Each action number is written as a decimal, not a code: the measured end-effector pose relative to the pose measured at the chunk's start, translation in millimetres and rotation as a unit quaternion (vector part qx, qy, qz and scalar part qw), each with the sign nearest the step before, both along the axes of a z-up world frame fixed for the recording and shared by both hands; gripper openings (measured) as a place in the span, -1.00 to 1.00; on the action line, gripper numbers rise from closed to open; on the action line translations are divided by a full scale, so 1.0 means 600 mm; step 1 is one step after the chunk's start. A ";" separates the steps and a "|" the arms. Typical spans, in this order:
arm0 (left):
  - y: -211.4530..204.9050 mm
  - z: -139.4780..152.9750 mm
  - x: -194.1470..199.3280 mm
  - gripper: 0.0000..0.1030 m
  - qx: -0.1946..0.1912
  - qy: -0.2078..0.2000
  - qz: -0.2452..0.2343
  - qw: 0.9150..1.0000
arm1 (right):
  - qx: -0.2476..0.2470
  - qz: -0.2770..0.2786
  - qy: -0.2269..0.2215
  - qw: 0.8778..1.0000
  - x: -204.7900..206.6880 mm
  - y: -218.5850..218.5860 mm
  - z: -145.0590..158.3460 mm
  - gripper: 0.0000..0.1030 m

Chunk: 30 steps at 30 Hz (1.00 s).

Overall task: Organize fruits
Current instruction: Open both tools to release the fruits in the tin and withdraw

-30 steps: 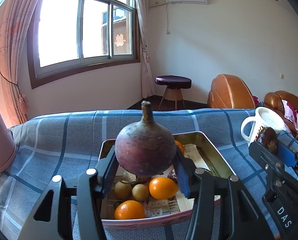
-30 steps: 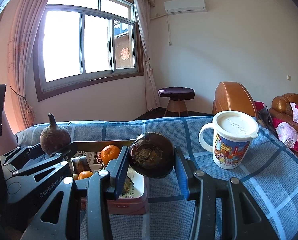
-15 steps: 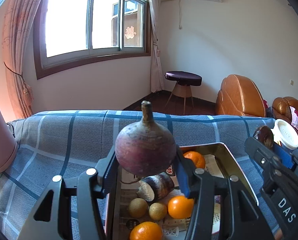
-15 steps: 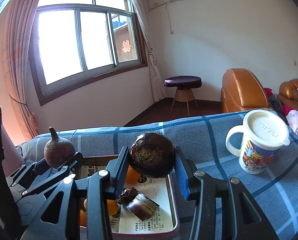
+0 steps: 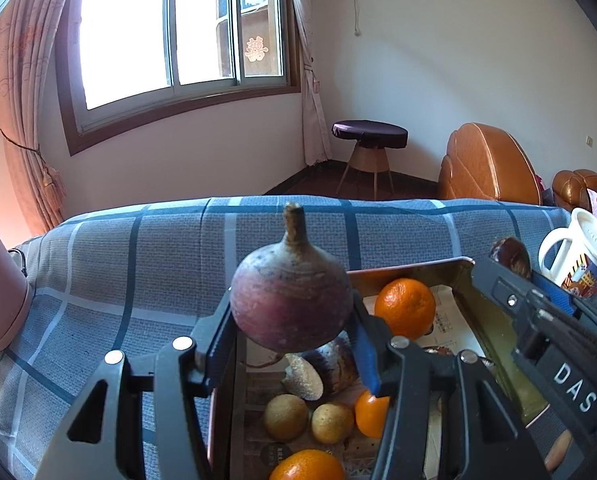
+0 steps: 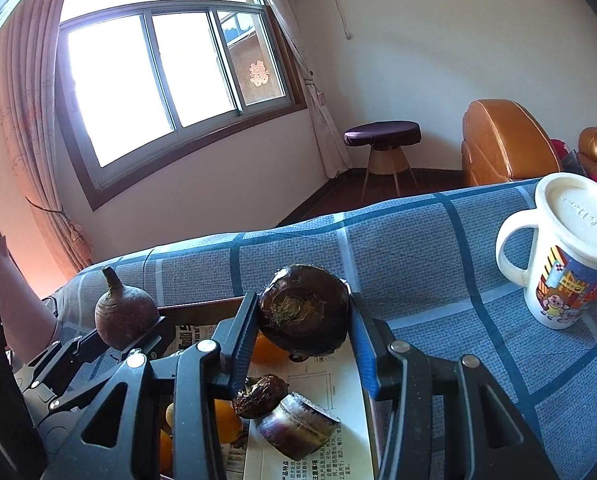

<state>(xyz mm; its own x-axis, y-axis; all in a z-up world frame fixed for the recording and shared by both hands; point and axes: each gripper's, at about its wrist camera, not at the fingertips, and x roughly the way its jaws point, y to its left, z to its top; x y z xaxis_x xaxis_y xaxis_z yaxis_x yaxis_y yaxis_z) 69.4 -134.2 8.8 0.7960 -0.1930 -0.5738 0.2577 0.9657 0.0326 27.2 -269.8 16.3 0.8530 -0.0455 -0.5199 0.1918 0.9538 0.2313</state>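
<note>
Both grippers grip produce just above the tray (image 5: pixel 494 344): the left gripper (image 5: pixel 292 344) clamps a stem-up beet (image 5: pixel 292 304) over its left edge, the right gripper (image 6: pixel 304 346) a dark corm (image 6: pixel 303 316) over its middle.

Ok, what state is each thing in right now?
left hand-held gripper: shut on purple turnip
right hand-held gripper: shut on dark round root
metal tray: open, holds oranges
mug: upright, lidded
</note>
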 end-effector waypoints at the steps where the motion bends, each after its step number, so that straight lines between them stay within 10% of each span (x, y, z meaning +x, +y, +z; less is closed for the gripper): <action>1: -0.001 -0.001 -0.003 0.05 0.003 -0.002 -0.003 1.000 | -0.003 0.003 0.003 1.000 0.003 0.002 -0.001 -0.10; 23: -0.047 -0.023 -0.005 0.08 0.059 0.016 -0.019 0.998 | 0.034 0.057 0.041 0.997 0.024 0.009 -0.038 0.12; 30: -0.046 -0.018 -0.014 0.85 0.050 0.004 -0.024 0.998 | 0.022 0.047 0.003 0.999 0.002 0.014 -0.018 0.35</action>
<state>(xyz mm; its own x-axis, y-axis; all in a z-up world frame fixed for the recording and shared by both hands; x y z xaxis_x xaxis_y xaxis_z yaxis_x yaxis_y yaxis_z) 61.3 -161.8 -2.1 0.7827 -0.1720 -0.5982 0.3046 0.9440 0.1270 28.3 -261.4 5.3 0.8488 0.0577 -0.5255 0.1034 0.9567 0.2722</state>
